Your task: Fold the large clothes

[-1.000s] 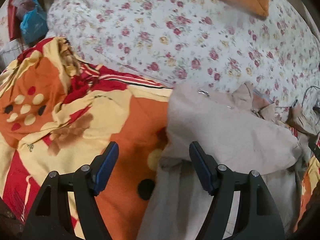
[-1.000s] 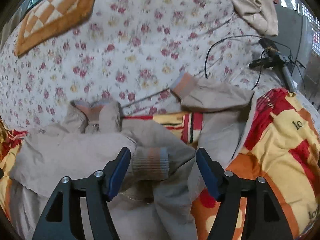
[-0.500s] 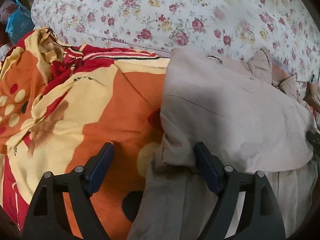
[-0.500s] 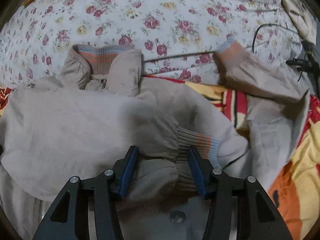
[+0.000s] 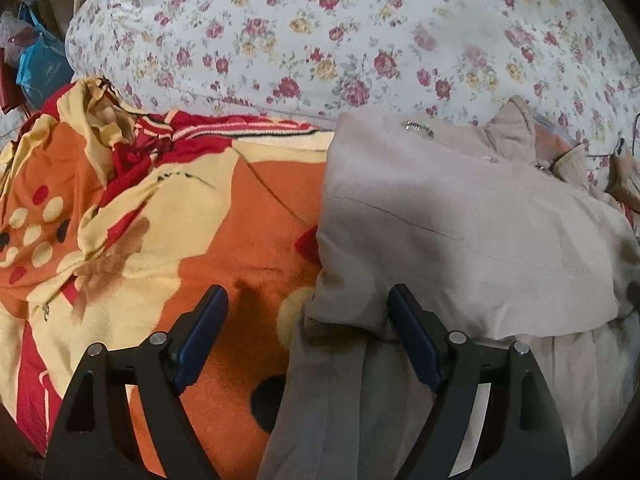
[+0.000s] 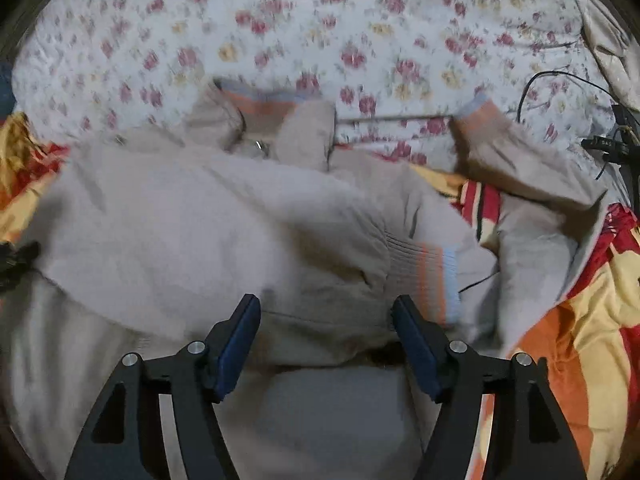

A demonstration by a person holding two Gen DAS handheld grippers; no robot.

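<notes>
A beige zip jacket (image 5: 460, 220) lies on the bed with one sleeve folded across its body. My left gripper (image 5: 308, 332) is open and low over the jacket's left edge, one finger over the orange blanket and the other against the cloth. In the right wrist view the jacket (image 6: 180, 232) fills the middle. The folded sleeve's striped cuff (image 6: 436, 280) lies just right of my right gripper (image 6: 326, 332). Its jaws are opening, with the sleeve's bunched cloth between them and the pads not pressing on it. The other cuff (image 6: 476, 114) lies spread out at the far right.
An orange, yellow and red blanket (image 5: 180, 220) lies under the jacket, on a floral sheet (image 5: 360, 40). A black cable (image 6: 560, 80) and a black device (image 6: 608, 144) lie at the right. A blue bag (image 5: 40, 68) sits off the bed at the left.
My left gripper sank toward the jacket's left edge and widened slightly. My right gripper came down over the folded sleeve, narrowed around it, then widened again and rolled.
</notes>
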